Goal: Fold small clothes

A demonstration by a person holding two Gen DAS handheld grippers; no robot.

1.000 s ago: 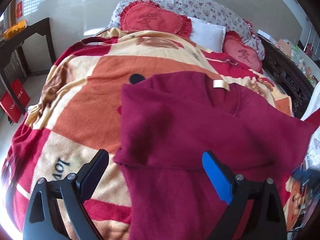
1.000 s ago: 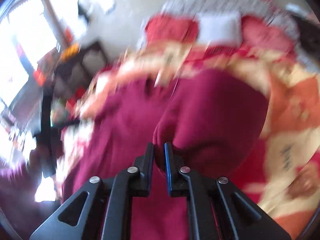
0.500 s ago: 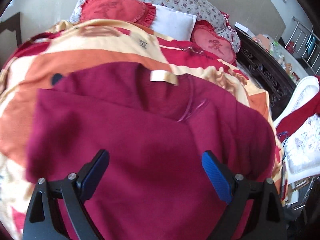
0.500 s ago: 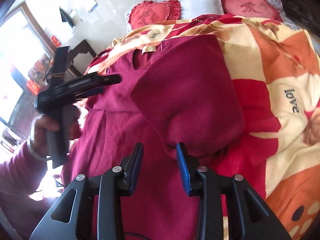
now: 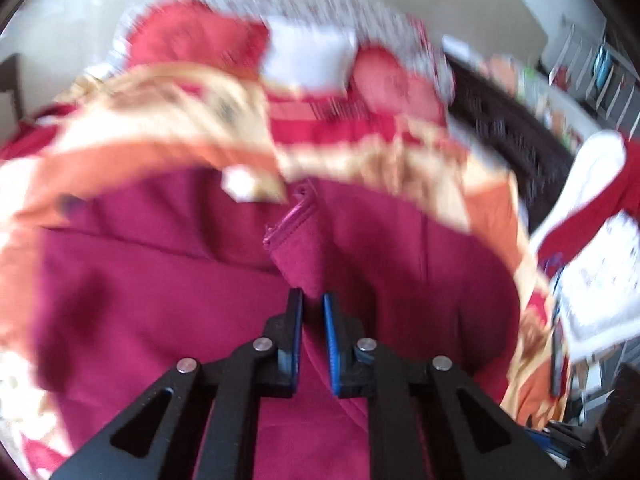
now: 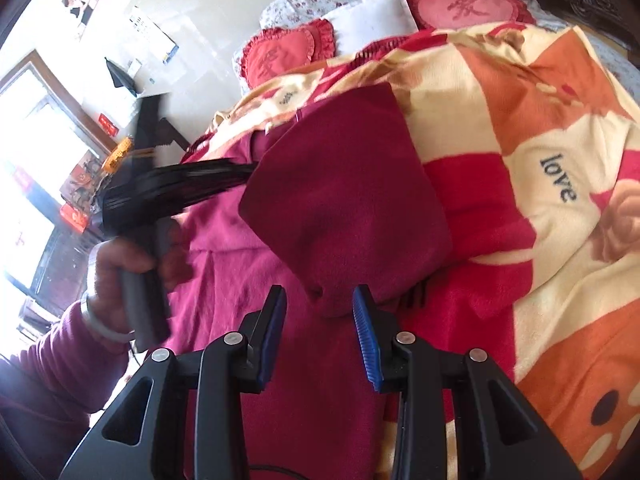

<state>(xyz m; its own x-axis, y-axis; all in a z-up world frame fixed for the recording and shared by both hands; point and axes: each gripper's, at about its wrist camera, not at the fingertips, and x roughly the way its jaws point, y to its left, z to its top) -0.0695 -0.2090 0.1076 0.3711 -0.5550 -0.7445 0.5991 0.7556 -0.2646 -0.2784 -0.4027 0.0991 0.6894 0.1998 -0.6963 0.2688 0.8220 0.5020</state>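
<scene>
A maroon sweater [image 5: 160, 300] lies spread on the bed, one sleeve [image 6: 344, 208] folded over its body. In the blurred left wrist view my left gripper [image 5: 312, 304] is shut, pinching a raised ridge of the sweater's fabric just below the collar seam [image 5: 288, 224]. The right wrist view shows that same left gripper [image 6: 240, 172] as a dark streak held by a person's hand [image 6: 132, 260]. My right gripper [image 6: 320, 312] stands open just short of the folded sleeve's cuff end, its pads not pressing on the cloth.
The sweater rests on an orange, red and cream blanket [image 6: 540, 120]. A white pillow [image 6: 368, 16] and red heart cushions [image 6: 464, 6] sit at the head of the bed. A dark wooden bed frame [image 5: 508, 144] runs along one side, a dark side table [image 6: 160, 120] along the other.
My left gripper travelled across the sweater toward the collar and went from wide open to shut on a fold. The right gripper let go of the sleeve and opened.
</scene>
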